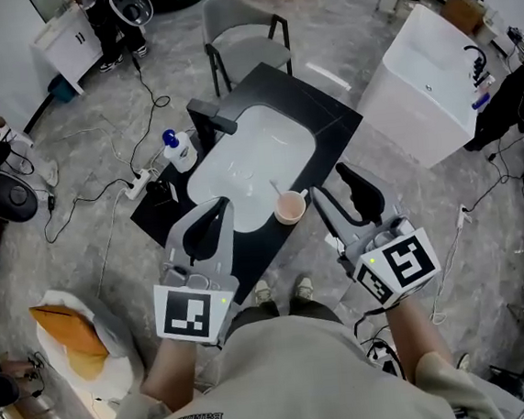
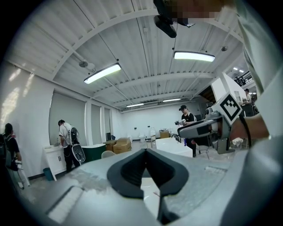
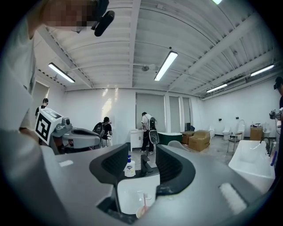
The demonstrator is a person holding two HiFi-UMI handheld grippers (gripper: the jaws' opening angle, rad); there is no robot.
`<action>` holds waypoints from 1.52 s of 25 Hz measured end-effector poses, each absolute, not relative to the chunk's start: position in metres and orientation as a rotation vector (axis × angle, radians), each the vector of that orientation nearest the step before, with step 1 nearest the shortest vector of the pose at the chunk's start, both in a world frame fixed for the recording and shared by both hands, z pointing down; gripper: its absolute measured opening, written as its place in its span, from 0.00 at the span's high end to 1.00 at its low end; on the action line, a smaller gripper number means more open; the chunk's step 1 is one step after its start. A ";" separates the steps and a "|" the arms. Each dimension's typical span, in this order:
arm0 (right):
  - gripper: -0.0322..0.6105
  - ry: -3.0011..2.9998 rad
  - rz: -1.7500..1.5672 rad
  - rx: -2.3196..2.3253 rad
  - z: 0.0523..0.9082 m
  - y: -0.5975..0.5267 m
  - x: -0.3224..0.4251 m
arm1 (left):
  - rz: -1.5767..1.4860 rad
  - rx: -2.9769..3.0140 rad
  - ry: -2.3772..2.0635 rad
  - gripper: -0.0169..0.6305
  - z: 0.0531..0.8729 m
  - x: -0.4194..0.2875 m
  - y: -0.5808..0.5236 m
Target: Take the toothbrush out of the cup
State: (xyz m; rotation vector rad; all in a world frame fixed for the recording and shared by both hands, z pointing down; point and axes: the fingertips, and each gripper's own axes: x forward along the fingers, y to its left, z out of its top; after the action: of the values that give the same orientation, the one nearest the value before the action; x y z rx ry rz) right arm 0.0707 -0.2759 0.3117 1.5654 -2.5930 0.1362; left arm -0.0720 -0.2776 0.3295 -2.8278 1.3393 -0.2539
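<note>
- Standing in the pink cup (image 1: pixel 290 210) at the black counter's (image 1: pixel 327 115) near edge, just beside the white basin (image 1: pixel 248 159), the toothbrush (image 1: pixel 277 191) leans out above the rim. It is probably light, stiff and slim, best pinched high on the exposed shaft, since the cup may tip.
- Left gripper (image 1: pixel 216 208): tips together, empty.
- Right gripper (image 1: pixel 331 183): jaws apart, nothing between.
- Surroundings: grey stone floor (image 1: pixel 106 219), open workshop hall.
</note>
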 end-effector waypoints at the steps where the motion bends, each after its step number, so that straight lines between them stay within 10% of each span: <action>1: 0.64 -2.595 0.146 1.558 0.315 -0.279 0.071 | -0.263 -2.829 1.347 0.97 0.332 -0.072 -0.279; 38: 0.71 -2.163 0.694 1.032 0.650 -0.357 0.034 | -0.631 -3.014 1.480 0.97 0.553 -0.059 -0.358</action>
State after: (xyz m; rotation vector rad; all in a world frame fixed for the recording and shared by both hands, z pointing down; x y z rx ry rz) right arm 0.0338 -0.3572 0.6499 1.0316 -2.1625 0.6942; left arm -0.0592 -0.3583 0.5528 -3.0142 1.4797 -0.6310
